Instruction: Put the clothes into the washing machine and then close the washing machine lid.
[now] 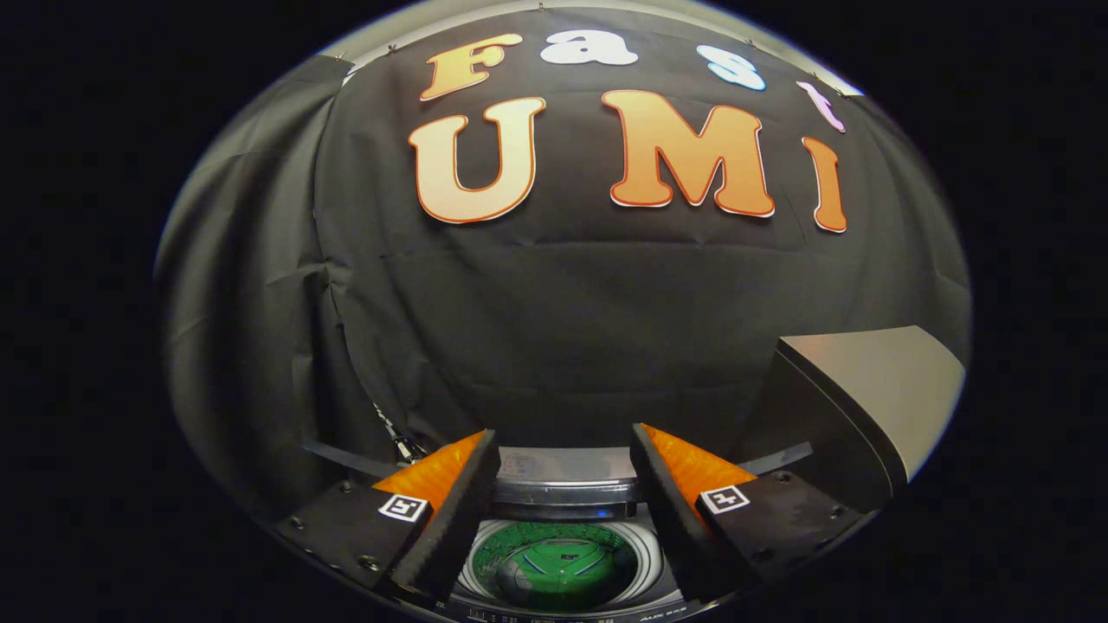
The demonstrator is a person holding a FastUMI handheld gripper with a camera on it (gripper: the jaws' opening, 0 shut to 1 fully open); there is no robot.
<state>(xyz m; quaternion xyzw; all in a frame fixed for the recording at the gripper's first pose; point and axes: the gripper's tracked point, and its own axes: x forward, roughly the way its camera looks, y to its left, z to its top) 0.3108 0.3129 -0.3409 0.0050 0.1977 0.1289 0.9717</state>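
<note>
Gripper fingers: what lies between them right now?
Gripper view: the open gripper grips nothing; between its fingers shows the washing machine with its open drum, a green interior inside.

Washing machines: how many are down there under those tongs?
1. The washing machine sits below and between the open tongs, lid up, drum with a green bottom showing. Any clothes are hidden or absent.

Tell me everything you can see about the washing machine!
The washing machine sits below the open gripper, seen between its spread fingers. Its top is grey, shiny and looks like plastic. The round tub is uncovered, with a pale ribbed rim and a green, patterned inside. Whether that green is clothing is unclear. Nothing touches the machine.
</note>
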